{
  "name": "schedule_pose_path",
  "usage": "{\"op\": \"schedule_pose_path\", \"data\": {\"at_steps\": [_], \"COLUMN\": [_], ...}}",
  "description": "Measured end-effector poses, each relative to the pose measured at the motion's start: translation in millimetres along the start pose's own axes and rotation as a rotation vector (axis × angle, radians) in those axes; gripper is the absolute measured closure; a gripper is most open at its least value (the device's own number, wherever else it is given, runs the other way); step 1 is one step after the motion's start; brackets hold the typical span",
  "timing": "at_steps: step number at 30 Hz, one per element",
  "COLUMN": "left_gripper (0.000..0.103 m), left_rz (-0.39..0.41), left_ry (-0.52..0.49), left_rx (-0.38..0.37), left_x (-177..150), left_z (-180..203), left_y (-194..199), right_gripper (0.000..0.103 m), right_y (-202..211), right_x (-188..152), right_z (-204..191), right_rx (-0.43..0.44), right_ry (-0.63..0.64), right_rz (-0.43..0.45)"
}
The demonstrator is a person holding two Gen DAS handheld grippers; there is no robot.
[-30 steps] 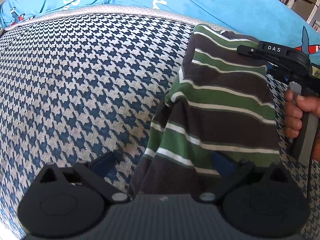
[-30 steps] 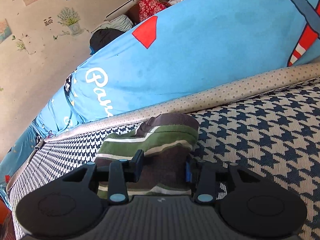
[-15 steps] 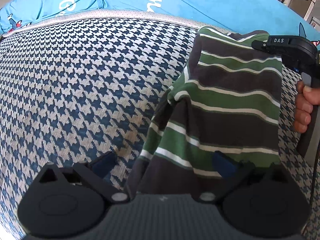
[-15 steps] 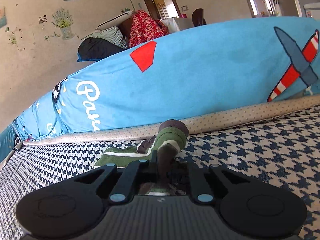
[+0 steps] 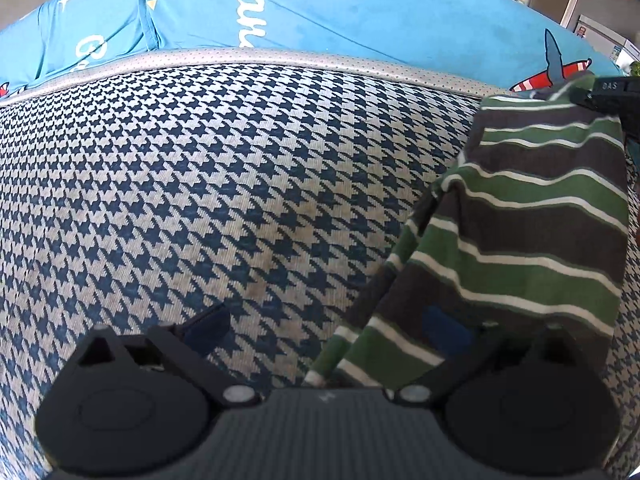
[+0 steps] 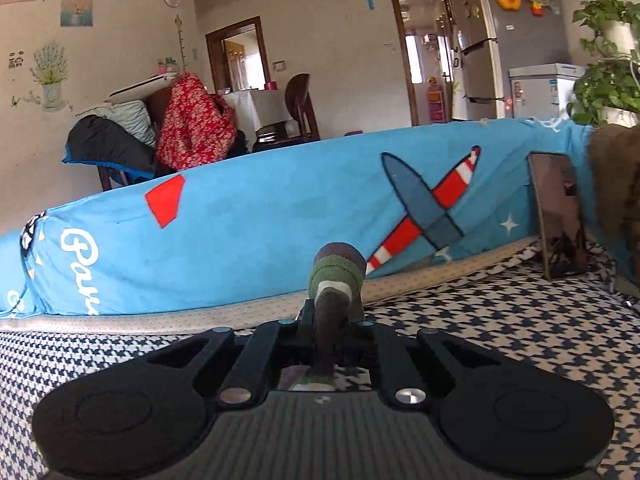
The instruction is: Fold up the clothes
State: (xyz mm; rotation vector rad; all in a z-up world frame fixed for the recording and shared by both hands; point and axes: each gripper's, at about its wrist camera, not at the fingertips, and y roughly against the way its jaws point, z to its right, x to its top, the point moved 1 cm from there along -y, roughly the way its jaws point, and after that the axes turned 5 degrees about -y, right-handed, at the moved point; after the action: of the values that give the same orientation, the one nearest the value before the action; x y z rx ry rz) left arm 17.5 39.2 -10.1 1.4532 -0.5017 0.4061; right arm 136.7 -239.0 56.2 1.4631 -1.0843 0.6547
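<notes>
lettering "das" on right claw [image 5: 610, 98], striped shirt [image 5: 520, 240] pinched

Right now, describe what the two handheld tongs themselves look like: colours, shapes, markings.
Both are matte black. The left tongs have a ribbed grey body, two round black discs at the sides, silver pivot screws, and angled arms ending in dark blue pads. The right tongs match: ribbed grey body, black discs, silver pivots, straight black link bars. From the left view its side carries white "DAS" lettering.
</notes>
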Motion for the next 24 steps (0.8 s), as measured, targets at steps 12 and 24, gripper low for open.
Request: {"op": "schedule_pose_path", "data": {"at_steps": [12,24], "left_gripper": [0.0,0.0], "left_rz": [0.059,0.082], "left_ry": [-0.029,-0.01], "left_rx": [0.033,-0.005], "left_x": [-10.2,-26.8], "left_z": [4.1,-11.8], "left_y": [12.6,37.8], "right_gripper": [0.063,0.062], "right_y": [49.6,138.4], "right_x": [-10.4,-74.9], "right_z": [38.0,-2.9], "right_rx": [-0.127,0.144], "right_ry": [0.07,0.148], "right_rz": [-0.039,-0.175]}}
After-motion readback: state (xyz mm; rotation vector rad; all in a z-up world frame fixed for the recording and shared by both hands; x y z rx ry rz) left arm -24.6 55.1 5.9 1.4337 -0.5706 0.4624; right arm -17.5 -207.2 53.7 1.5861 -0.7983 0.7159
